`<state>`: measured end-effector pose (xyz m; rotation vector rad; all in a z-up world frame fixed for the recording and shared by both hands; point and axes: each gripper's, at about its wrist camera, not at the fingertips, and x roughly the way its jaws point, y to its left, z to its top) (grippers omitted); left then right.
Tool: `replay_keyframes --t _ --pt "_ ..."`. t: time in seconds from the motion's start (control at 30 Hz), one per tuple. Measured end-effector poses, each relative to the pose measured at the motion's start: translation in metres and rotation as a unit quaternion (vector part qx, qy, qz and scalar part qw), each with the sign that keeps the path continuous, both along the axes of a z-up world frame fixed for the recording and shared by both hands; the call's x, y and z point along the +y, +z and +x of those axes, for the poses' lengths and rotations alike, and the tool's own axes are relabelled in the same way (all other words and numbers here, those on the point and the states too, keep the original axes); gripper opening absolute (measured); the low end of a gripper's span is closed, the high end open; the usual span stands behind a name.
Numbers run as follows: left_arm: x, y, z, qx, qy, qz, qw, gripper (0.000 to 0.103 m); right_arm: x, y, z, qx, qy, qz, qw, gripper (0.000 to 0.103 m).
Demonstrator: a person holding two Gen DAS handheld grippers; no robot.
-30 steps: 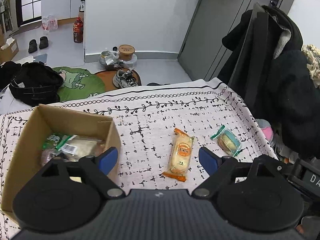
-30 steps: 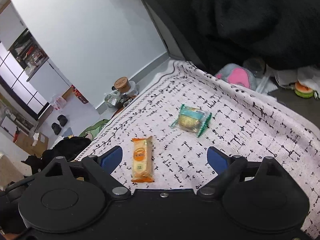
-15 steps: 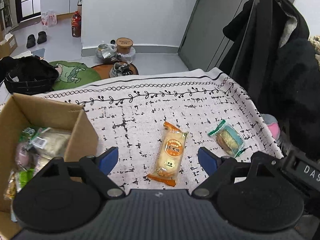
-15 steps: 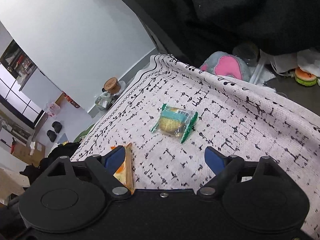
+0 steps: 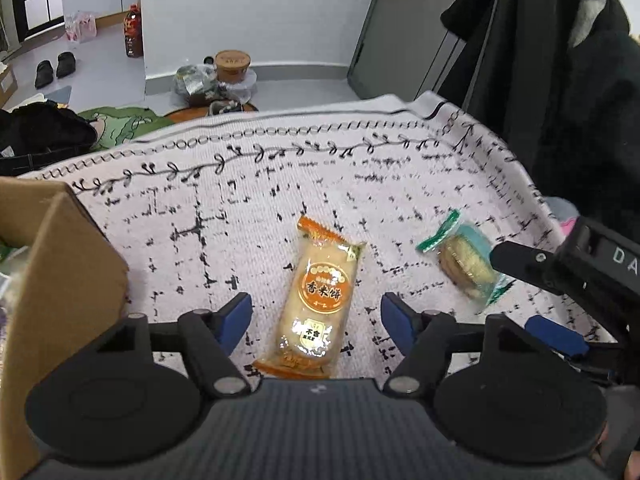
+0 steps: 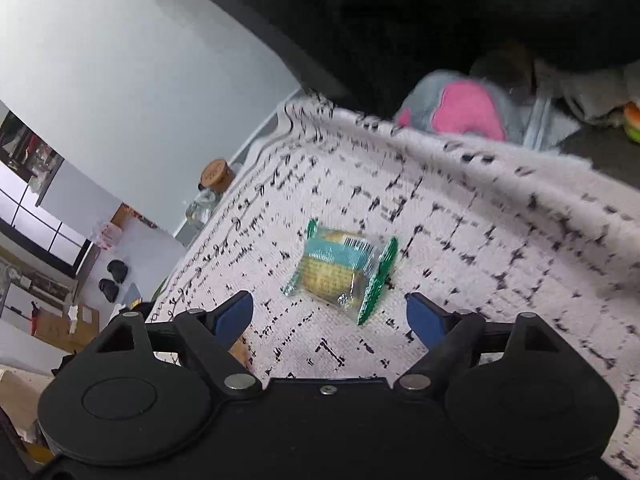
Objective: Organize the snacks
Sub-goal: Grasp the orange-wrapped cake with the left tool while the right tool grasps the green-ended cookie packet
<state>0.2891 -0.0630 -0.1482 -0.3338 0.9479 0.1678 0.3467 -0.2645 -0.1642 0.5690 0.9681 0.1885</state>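
Left wrist view, glossy oblong rice cracker packet (image 5: 317,298), woven tablecloth (image 5: 248,216), cardboard box (image 5: 60,280)

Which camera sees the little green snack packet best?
The right wrist view. The green snack packet lies whole and near the middle there, ahead of the open right hand-held gripper, with its barcode showing. In the left wrist view the packet sits off to the side, partly hidden behind the right hand-held gripper's black body.

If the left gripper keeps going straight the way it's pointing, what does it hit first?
Most likely the orange rice cracker packet, which lies between the open left gripper fingers on the patterned cloth. Depth is uncertain.
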Motion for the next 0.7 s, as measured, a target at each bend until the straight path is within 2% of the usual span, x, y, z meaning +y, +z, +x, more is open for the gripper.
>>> replay_keyframes --t 0.17,0.3,0.37,0.43,0.7 --pt "0.001 -0.015 0.014 0.014 0.004 -0.004 0.9999 0.063 0.002 -0.014 0.011 0.016 0.003 0.002 1.0 0.083" --pt "0.0 -0.02 0.021 0.011 0.007 0.005 0.9999 0.06 0.003 -0.017 0.024 0.005 0.006 0.006 1.0 0.083" --pt "0.002 -0.02 0.025 0.009 0.013 0.007 0.9998 0.053 0.004 -0.018 0.031 0.003 0.005 0.014 1.0 0.083" --pt "0.005 -0.02 0.027 0.008 0.024 0.007 0.9997 0.035 0.004 -0.02 0.034 -0.002 0.007 0.018 1.0 0.083" --pt "0.014 -0.017 0.043 0.0 0.044 -0.004 0.999 0.033 0.02 -0.02 0.037 -0.022 0.043 -0.002 0.999 0.084"
